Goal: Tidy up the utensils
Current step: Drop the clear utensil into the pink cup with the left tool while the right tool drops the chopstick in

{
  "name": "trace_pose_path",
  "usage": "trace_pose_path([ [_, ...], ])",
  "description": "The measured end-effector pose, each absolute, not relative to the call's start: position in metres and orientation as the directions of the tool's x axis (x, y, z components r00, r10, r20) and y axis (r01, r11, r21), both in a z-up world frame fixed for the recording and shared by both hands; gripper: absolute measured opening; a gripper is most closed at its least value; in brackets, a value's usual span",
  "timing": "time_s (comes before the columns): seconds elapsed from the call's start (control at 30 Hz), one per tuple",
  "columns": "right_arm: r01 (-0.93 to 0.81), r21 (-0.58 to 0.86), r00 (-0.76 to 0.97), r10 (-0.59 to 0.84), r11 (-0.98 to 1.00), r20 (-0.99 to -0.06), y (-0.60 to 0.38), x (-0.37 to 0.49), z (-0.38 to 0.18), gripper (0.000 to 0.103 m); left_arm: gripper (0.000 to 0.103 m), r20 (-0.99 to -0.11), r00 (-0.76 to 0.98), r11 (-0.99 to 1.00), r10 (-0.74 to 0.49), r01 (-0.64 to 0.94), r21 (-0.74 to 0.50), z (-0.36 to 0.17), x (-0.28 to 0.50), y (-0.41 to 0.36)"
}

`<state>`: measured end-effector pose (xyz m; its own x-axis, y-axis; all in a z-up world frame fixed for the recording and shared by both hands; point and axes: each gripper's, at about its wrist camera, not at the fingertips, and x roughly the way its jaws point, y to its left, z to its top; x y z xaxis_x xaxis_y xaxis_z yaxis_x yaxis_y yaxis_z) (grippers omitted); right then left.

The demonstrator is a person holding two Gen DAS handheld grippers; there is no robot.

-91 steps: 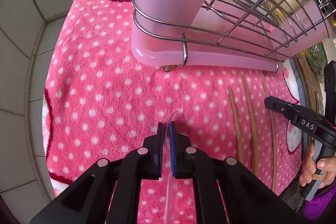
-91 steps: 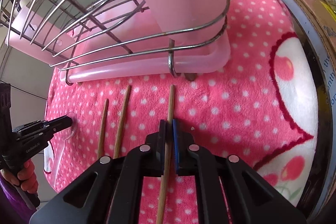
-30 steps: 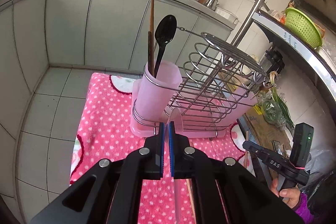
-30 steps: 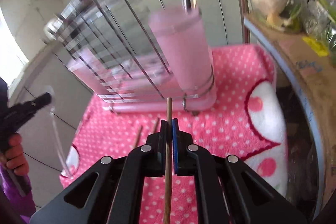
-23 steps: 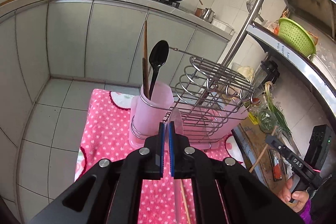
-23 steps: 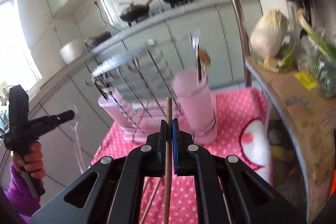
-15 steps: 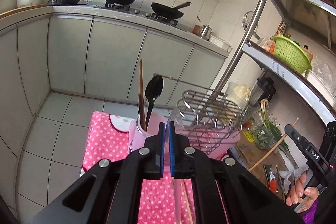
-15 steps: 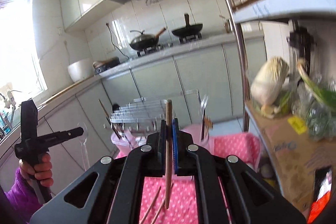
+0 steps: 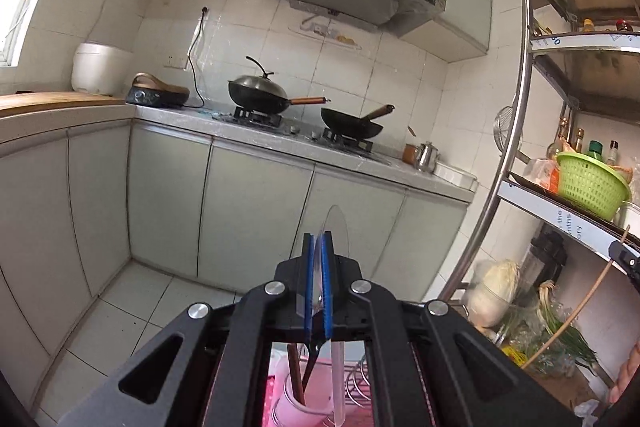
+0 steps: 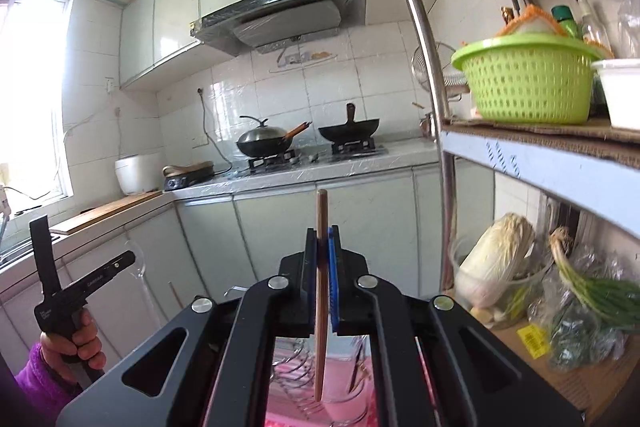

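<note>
My left gripper (image 9: 318,239) is shut on a clear plastic spoon (image 9: 335,227), bowl up and handle hanging down toward the pink utensil cup (image 9: 294,403) far below. That cup holds a brown chopstick (image 9: 295,371) and a black spoon (image 9: 314,359). My right gripper (image 10: 323,235) is shut on a wooden chopstick (image 10: 321,211) held upright, its lower end above the wire dish rack (image 10: 304,391). In the right wrist view the left gripper (image 10: 86,285) with the clear spoon (image 10: 142,283) shows at the left, held by a hand. The right gripper's tip (image 9: 624,257) and its chopstick (image 9: 576,311) show at the left wrist view's right edge.
A metal shelf unit (image 10: 532,147) stands close on the right with a green basket (image 10: 528,83), a cabbage (image 10: 496,259) and green onions (image 10: 592,287). Grey cabinets (image 9: 248,211) and a counter with two woks (image 9: 260,95) lie ahead. The pink dotted cloth (image 10: 292,419) is below.
Both grippers have risen and tilted up from the pink cloth to nearly level, each keeping its utensil. The cup and rack have dropped to the bottom of both views.
</note>
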<state>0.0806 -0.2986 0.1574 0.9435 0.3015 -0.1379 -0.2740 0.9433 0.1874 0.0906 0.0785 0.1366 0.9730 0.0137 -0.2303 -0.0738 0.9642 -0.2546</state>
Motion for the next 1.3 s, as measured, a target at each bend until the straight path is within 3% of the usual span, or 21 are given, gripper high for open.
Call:
trace_pose_path([
  [0.23, -0.248, 0.188, 0.947, 0.279, 0.950, -0.162, -0.299, 0.108, 0.137, 0.005, 0.003, -0.157, 0.980, 0.944, 0.125, -0.166, -0.284, 0.102, 0.099, 0.075],
  [0.53, -0.261, 0.191, 0.926, 0.301, 0.946, -0.226, -0.290, 0.127, 0.100, 0.005, 0.003, -0.144, 0.968, 0.934, 0.204, -0.237, -0.267, 0.058, 0.104, 0.071],
  [0.8, -0.264, 0.256, 0.890, 0.337, 0.930, -0.307, -0.295, 0.126, 0.068, 0.005, 0.003, -0.247, 0.963, 0.956, 0.111, -0.171, -0.239, 0.036, 0.097, 0.068],
  [1.0, -0.252, 0.289, 0.870, 0.346, 0.924, -0.350, -0.297, 0.123, 0.047, 0.005, 0.003, -0.371, 0.927, 0.926, 0.046, -0.179, -0.332, 0.012, 0.113, 0.086],
  [1.3, -0.231, 0.301, 0.856, 0.340, 0.925, -0.389, -0.294, 0.137, 0.033, 0.006, 0.004, -0.413, 0.911, 0.927, -0.006, -0.150, -0.344, 0.011, 0.132, 0.090],
])
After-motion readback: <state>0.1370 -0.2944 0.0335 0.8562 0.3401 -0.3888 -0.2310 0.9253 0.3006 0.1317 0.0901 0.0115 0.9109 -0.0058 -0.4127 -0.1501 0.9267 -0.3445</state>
